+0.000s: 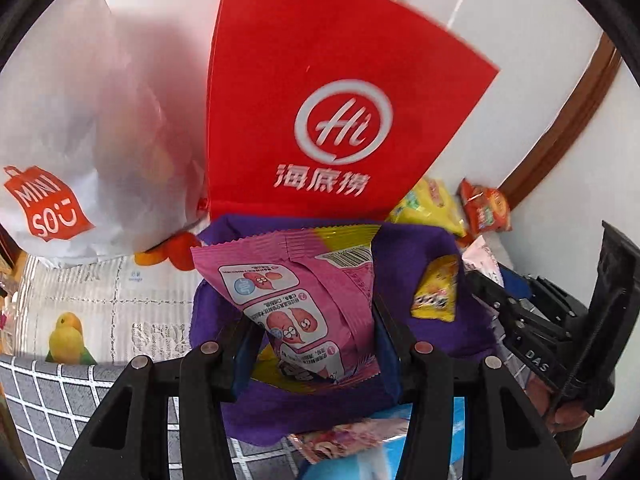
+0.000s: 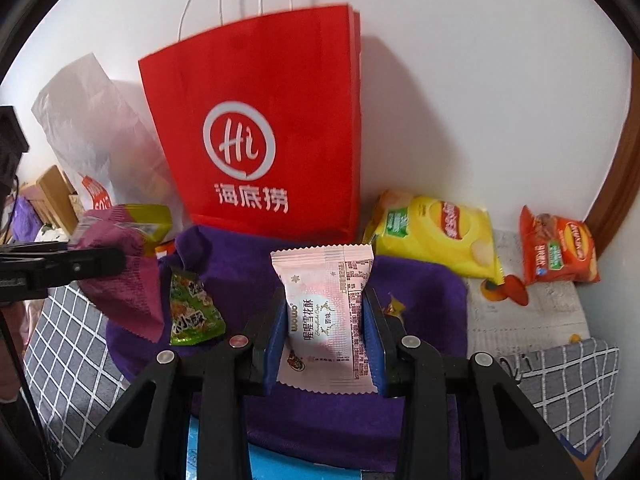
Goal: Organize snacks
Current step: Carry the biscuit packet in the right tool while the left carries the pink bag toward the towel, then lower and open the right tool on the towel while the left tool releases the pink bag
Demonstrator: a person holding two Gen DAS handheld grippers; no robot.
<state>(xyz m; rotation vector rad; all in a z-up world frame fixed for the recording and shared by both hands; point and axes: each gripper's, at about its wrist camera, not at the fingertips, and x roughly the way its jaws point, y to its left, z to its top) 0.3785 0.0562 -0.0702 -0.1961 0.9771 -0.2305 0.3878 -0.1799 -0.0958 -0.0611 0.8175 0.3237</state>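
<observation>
While both grippers hover over the purple cloth (image 2: 420,280), each is loaded: left gripper (image 1: 316,344) clamps a pink-purple snack packet (image 1: 304,296), right gripper (image 2: 326,344) pinches a pale pink nougat packet (image 2: 326,312), both w/ long axis pointing fwd toward the red paper bag (image 2: 260,140) (upright at wall). Bag sits just beyond the cloth; neither hand looks clearly nearer.
</observation>
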